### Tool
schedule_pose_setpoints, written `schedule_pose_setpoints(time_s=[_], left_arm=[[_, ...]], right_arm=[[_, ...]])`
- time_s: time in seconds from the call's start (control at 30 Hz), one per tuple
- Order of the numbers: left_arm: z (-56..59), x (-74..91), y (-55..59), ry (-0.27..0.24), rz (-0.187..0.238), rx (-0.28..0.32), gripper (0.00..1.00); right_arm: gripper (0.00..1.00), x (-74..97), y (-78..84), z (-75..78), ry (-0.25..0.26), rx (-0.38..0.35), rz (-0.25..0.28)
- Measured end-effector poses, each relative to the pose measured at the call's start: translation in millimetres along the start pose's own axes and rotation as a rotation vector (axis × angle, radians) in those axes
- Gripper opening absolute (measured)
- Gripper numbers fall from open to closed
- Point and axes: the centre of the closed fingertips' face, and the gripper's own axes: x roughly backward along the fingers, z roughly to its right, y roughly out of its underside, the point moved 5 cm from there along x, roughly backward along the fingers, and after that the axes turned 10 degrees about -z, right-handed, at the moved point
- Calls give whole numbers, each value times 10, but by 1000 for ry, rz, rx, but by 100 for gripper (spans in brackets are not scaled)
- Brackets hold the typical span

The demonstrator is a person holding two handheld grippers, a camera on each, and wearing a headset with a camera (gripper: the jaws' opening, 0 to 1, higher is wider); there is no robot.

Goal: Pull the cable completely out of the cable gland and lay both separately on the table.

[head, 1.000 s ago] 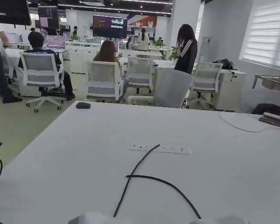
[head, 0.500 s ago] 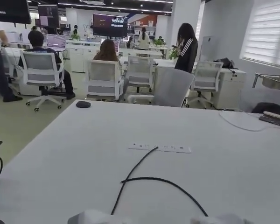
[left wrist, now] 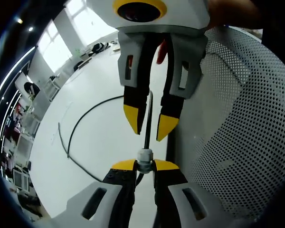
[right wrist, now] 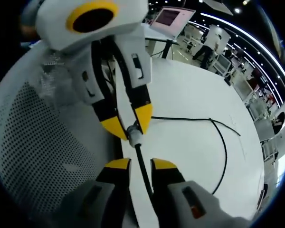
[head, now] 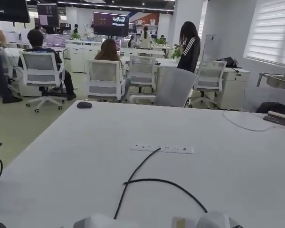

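A: Presently, state the grip on each side.
B: Holds firm on the left: left gripper closed onto the cable gland, at 6 o'clock of the left gripper view. Stands narrowly apart on the right: right gripper astride the cable just beyond the gland, slim gaps either side, nothing pinched.
A: And the remaining cable?
B: Lies looped over the table, curling toward 10 o'clock in the left gripper view, with one end near the power strip, 12 o'clock from the loop in the head view. Threaded through the gland, not yet out.
A: Risks?
B: Likely slips along the sheath if pulled with jaws that slack. Could also cock the gland in the left grip under a skewed pull, or drag the loop into a snag.
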Motion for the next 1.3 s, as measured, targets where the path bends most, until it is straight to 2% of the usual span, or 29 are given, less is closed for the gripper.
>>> schedule_pose_setpoints(time_s=[0.1,0.17,0.43,0.53,0.63,0.93,1.3], left_arm=[[3,2,-2,-2,1,-5,14],[7,6,-8,-4,1,-9,14],[-11,8,-43,-7,18,-3,14],[-13,-6,-25,-14,4,-17,14],[-7,-3,-27,-7,6,-9,14],[-14,3,-1,-13,-5,-10,14],[-12,1,14,-15,-15,-6,14]], right_arm=[[13,-36,-9,8,1,9,-5],[5,-28,-3,14,3,14,-5],[4,0,48,31,1,-9,10],[4,2,89,36,5,-9,-3],[4,17,129,35,0,-21,-5],[4,59,288,88,16,-45,-47],[4,74,518,176,51,-93,-136]])
